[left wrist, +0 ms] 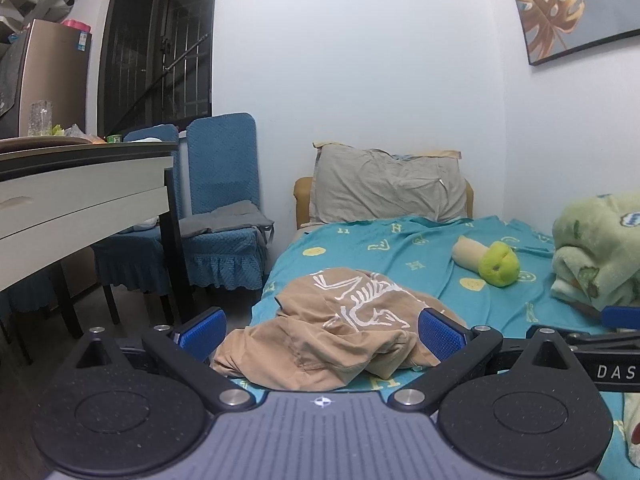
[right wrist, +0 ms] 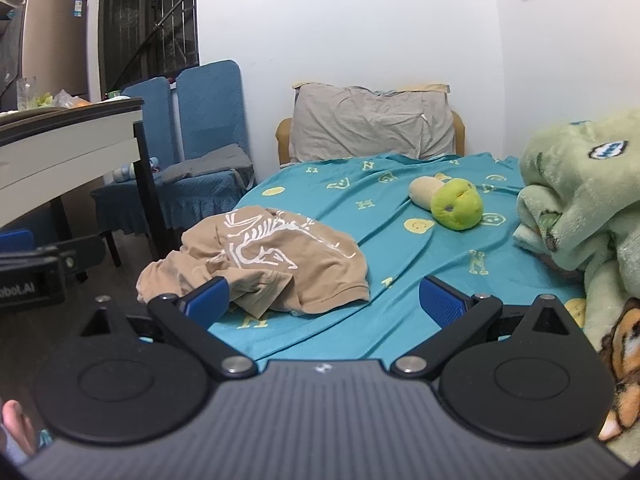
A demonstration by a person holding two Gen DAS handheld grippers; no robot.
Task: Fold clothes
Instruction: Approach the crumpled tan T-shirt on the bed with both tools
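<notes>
**Both grippers spread wide, tan shirt crumpled at near edge of bed**

Left gripper (left wrist: 322, 334): jaws spread wide, nothing between the blue pads (left wrist: 442, 334). It sits low at the bed's near edge, and the shirt bunches in the gap ahead of the pads; whether the pads touch the cloth cannot be told. The right gripper's black body shows at the far right of the left wrist view.

Right gripper (right wrist: 324, 300): jaws likewise released, empty. Left pad is near the shirt's hem; right pad is over bare sheet. The left gripper's body appears at the left edge of this view. A bit of the person's hand (right wrist: 16, 424) shows at lower left.

Tan shirt (right wrist: 272, 256): crumpled heap, unfolded, white skeleton print facing up. It lies on the teal sheet (right wrist: 400, 280) at the near left corner of the bed, one part drooping toward the edge.

Right of the shirt, well apart: a bundled green fleece blanket (right wrist: 580, 200) along the bed's right side.

Mid-bed, beyond the shirt: green and cream plush toy (right wrist: 452, 200), lying on the sheet.

Head of bed: grey pillow (right wrist: 368, 124) propped against the white wall.

Left of bed: two blue-covered chairs (left wrist: 220, 200) and a white table (left wrist: 80, 200) with clutter on top. Farther back, a dark barred door. Framed leaf picture (left wrist: 560, 8) on the right wall.
</notes>
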